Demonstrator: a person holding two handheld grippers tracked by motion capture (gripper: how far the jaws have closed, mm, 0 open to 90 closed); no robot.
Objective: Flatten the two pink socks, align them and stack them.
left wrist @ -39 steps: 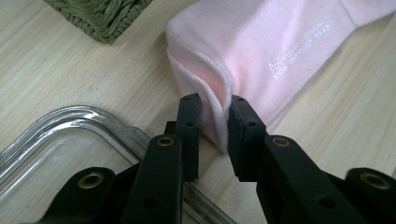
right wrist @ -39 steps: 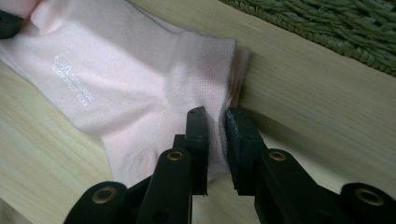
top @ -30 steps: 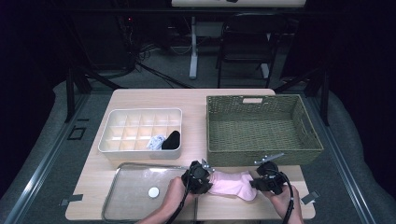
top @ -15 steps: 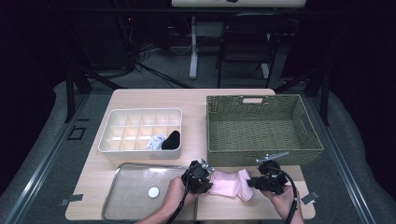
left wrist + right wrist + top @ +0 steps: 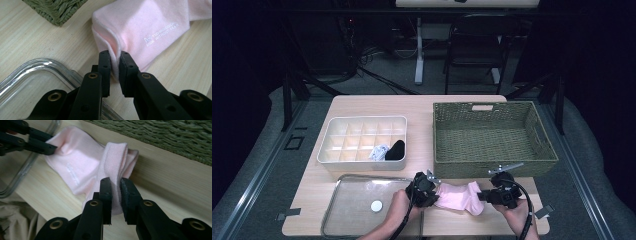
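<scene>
On a wooden table, two grippers stretch a pink sock. The left gripper pinches one end and the right gripper the cuff, likely flattening it for folding.

A pale pink sock lies flat along the table's 6 o'clock edge, its length running 9 to 3 o'clock. Small white lettering marks its side. The 3 o'clock end is folded over into a ribbed cuff; the 9 o'clock end is puckered.

Wicker basket, divided white organizer, glass tray.
</scene>
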